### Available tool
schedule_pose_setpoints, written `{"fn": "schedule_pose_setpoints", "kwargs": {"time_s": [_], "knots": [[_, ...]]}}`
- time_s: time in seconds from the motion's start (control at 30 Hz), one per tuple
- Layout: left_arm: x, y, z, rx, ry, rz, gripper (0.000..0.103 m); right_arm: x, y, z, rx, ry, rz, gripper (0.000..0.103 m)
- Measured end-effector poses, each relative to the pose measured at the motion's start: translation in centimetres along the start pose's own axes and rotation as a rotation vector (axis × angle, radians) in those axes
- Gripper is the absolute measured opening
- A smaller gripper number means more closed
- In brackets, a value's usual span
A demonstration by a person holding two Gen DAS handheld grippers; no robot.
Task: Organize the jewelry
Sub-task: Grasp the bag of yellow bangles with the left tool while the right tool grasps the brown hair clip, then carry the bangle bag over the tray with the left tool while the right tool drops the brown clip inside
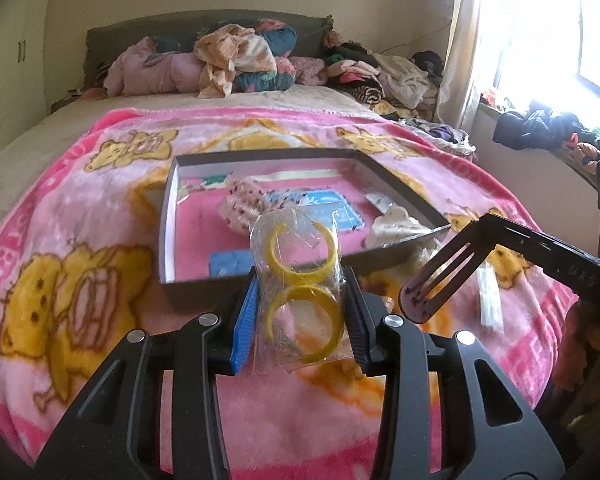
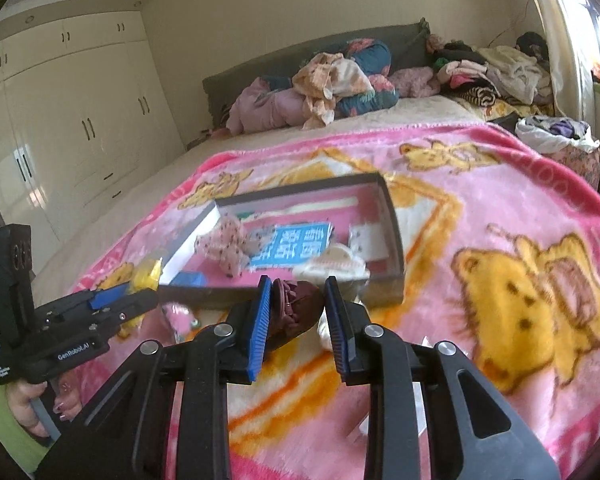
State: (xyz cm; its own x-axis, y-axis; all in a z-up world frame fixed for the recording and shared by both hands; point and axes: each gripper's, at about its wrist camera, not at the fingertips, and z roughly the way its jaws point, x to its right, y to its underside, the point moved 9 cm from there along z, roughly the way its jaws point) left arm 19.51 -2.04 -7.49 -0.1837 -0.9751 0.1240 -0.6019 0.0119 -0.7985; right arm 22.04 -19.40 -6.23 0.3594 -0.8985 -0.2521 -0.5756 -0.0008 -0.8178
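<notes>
Bed (image 1: 28,152) — pink blanket (image 1: 100,320), open box (image 1: 168,216) on it.

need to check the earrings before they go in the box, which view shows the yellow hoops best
The left wrist view: the yellow hoops sit in their clear packet between the left gripper pads, both rings plain. The right wrist view shows only a blurred yellow patch at that gripper's tip.

Bagged yellow hoops (image 1: 305,289), maroon bow (image 2: 296,312)
</notes>
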Motion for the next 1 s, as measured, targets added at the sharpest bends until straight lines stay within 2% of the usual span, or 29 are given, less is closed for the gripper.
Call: {"fn": "schedule_pose_setpoints", "kwargs": {"time_s": [0.47, 1.0], "knots": [[0.7, -3.7, 1.6, 0.037, 0.002, 0.007, 0.031, 0.9, -4.4, 1.1, 0.038, 0.035, -0.032, 0.026], [0.7, -5.4, 5.0, 0.023, -0.001, -0.005, 0.031, 3.7, -5.8, 3.8, 0.036, 0.073, -0.010, 0.026]]}}
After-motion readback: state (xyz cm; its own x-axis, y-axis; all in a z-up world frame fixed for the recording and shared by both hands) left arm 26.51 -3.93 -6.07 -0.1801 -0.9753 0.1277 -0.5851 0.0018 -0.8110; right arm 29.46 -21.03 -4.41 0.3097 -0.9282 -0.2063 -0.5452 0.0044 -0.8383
